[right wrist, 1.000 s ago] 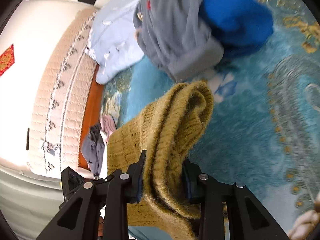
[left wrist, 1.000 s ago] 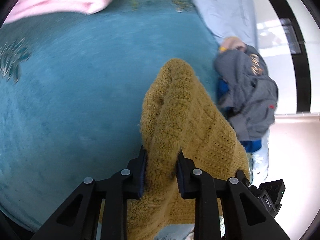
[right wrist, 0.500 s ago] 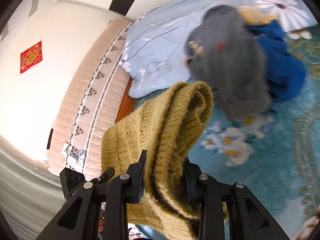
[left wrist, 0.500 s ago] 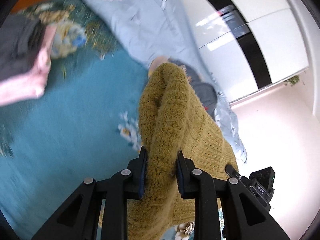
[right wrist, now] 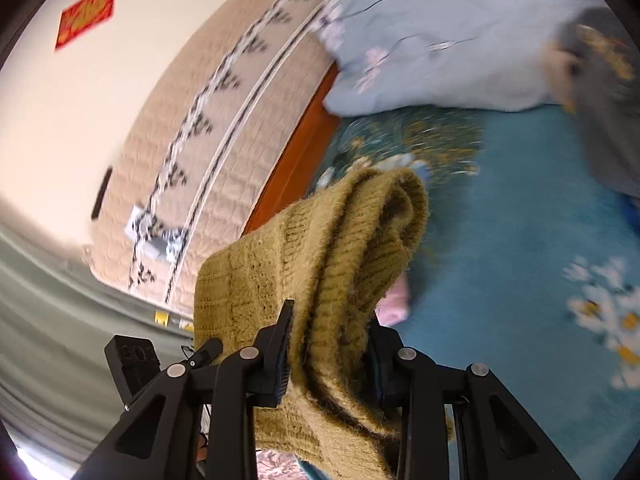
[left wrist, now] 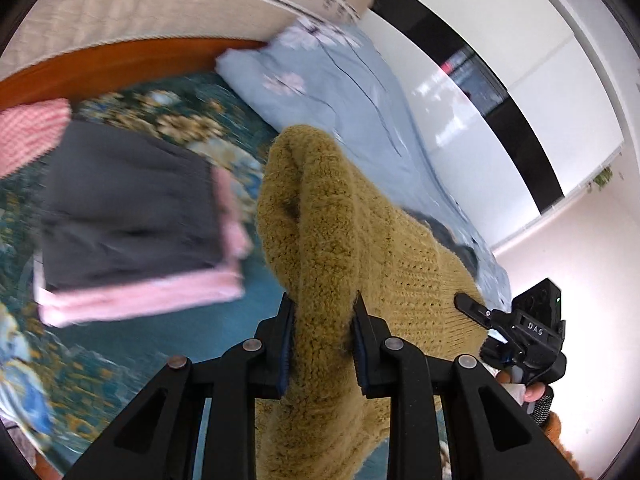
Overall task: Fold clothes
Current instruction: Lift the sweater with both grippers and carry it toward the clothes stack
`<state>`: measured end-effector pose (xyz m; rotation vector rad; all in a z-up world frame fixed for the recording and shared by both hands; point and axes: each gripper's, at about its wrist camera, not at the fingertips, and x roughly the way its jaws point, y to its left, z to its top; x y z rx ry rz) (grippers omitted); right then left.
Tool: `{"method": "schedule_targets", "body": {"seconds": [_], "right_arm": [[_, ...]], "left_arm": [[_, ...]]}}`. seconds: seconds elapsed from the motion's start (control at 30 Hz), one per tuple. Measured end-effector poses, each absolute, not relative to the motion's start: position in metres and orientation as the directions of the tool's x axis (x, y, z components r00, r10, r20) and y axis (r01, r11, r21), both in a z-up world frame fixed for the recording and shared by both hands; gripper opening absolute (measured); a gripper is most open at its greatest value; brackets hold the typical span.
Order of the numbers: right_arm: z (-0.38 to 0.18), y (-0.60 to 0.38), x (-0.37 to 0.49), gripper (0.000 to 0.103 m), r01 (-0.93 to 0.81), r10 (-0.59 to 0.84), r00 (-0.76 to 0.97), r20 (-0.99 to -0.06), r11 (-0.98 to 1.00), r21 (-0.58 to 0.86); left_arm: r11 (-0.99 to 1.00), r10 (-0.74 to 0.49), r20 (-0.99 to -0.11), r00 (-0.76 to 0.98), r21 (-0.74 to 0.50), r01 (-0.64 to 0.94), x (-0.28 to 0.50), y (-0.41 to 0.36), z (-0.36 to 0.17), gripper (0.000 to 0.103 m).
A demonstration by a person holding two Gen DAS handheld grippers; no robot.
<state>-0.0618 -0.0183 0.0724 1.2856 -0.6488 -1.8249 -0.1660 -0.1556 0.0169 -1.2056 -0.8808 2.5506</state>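
Note:
A folded mustard-yellow knitted sweater (left wrist: 332, 216) hangs in the air between both grippers. My left gripper (left wrist: 323, 308) is shut on one thick end of it. In the right wrist view my right gripper (right wrist: 330, 316) is shut on the other end of the sweater (right wrist: 340, 248), which bulges up past the pads. Below the left gripper lies a stack of folded clothes, a dark grey piece (left wrist: 128, 200) on top of a pink one (left wrist: 160, 296), on the teal flowered bedspread (left wrist: 224, 336). The other gripper's body (left wrist: 532, 332) shows at the lower right of the left wrist view.
A pale blue duvet (left wrist: 352, 100) lies along the bed's far side, by the wooden edge (left wrist: 120, 64) and quilted beige headboard (right wrist: 192, 136). A grey garment (right wrist: 612, 92) sits at the right. Another pink item (left wrist: 28, 136) lies at the far left.
Both grippers have swung with the sweater toward the head of the bed and risen. The grey-and-pink folded stack has come under the left gripper; the grey and blue pile has slid out to the right.

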Motion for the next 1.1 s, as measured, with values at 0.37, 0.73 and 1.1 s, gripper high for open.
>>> {"method": "schedule_targets", "body": {"seconds": [0.37, 0.73, 1.1], "right_arm": [[0.078, -0.17, -0.051, 0.032, 0.471, -0.823, -0.074, -0.563, -0.527, 0.708], [0.063, -0.238, -0.072, 0.032, 0.508, -0.783, -0.047, -0.62, -0.553, 0.66], [0.0, -0.249, -0.088, 0.032, 0.428, -0.73, -0.053, -0.681, -0.633, 0.645]], "left_arm": [[-0.768, 0.256, -0.576, -0.776, -0.609, 0.199, -0.158, -0.289, 0.003, 0.026], [-0.721, 0.209, -0.547, -0.81, -0.646, 0.25, -0.169, -0.355, -0.022, 0.026], [-0.679, 0.211, -0.594, -0.776, -0.661, 0.321, -0.186, -0.371, -0.075, 0.026]]}}
